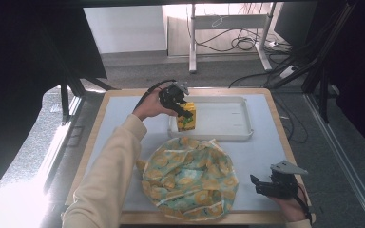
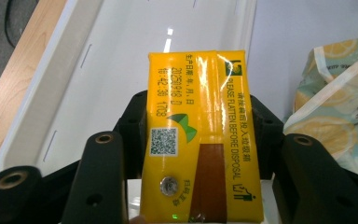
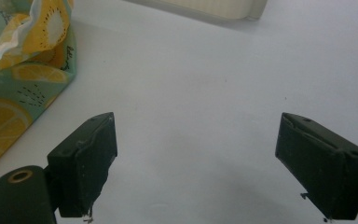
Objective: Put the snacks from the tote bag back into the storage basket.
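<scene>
A yellow drink carton (image 1: 187,117) stands at the left end of the white tray (image 1: 237,134). My left gripper (image 1: 182,108) is shut on it from above. In the left gripper view the carton (image 2: 200,140) fills the gap between the two black jaws, its printed top facing the camera, over the tray (image 2: 74,70). A lemon-print fabric bag (image 1: 188,176) lies on the mat in front of the tray. My right gripper (image 1: 262,185) rests open near the front right of the table, to the right of the bag, with bare mat between its jaws (image 3: 196,163).
The table's wooden edge (image 1: 92,137) frames a pale mat (image 1: 266,152). The bag's edge (image 3: 14,70) lies just left of the right gripper. Beyond the table are a desk frame and cables (image 1: 237,42) on the floor.
</scene>
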Demonstrator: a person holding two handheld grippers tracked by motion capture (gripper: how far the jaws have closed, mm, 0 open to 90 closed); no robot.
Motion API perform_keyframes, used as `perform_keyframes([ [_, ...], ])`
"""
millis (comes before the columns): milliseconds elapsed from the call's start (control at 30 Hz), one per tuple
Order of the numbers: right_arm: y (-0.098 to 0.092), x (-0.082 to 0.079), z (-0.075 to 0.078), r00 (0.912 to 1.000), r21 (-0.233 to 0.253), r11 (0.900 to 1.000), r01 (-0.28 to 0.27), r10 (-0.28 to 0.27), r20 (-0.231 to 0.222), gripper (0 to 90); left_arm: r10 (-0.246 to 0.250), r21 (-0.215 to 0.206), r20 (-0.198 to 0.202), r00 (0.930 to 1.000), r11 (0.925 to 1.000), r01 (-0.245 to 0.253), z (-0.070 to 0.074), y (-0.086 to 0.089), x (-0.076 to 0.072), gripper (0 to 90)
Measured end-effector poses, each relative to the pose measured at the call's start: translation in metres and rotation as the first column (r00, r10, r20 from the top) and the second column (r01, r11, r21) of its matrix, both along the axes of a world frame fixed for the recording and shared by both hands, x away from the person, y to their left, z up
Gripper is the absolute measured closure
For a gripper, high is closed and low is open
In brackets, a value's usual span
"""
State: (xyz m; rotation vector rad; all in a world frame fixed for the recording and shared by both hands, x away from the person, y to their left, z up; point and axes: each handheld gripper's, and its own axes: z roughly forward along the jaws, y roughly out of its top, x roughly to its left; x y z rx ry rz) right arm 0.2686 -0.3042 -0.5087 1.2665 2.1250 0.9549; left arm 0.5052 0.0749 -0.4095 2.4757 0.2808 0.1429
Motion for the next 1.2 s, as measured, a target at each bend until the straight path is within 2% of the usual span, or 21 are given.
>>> perform_keyframes([
  [267,-0.001,0.001,-0.002,1.0000,-0.003,1.000,0.005,-0.005,-0.007,12.8,-0.018,-0.010,-0.012,0.9998,0.9998,0.018,-0.009,0.002,0.007,52.3],
  [567,0.000,0.000,-0.001,1.0000,-0.004,1.000,0.003,-0.003,-0.003,12.8,-0.033,0.019,-0.016,0.9993,0.9992,0.034,-0.021,0.000,0.012,52.2],
  [700,-0.001,0.000,0.000,1.0000,-0.003,1.000,0.004,-0.004,-0.003,12.8,-0.038,0.015,-0.008,0.9993,0.9992,0.038,-0.026,-0.001,0.012,52.2],
  [767,-0.002,0.000,-0.001,1.0000,-0.004,1.000,0.005,-0.005,-0.001,12.8,-0.039,0.008,-0.018,0.9991,0.9992,0.039,-0.028,-0.002,0.012,52.2],
  [1200,-0.001,-0.001,0.000,1.0000,-0.005,1.000,0.002,-0.002,0.000,12.8,-0.051,0.019,-0.020,0.9985,0.9985,0.051,-0.037,-0.003,0.011,52.1],
])
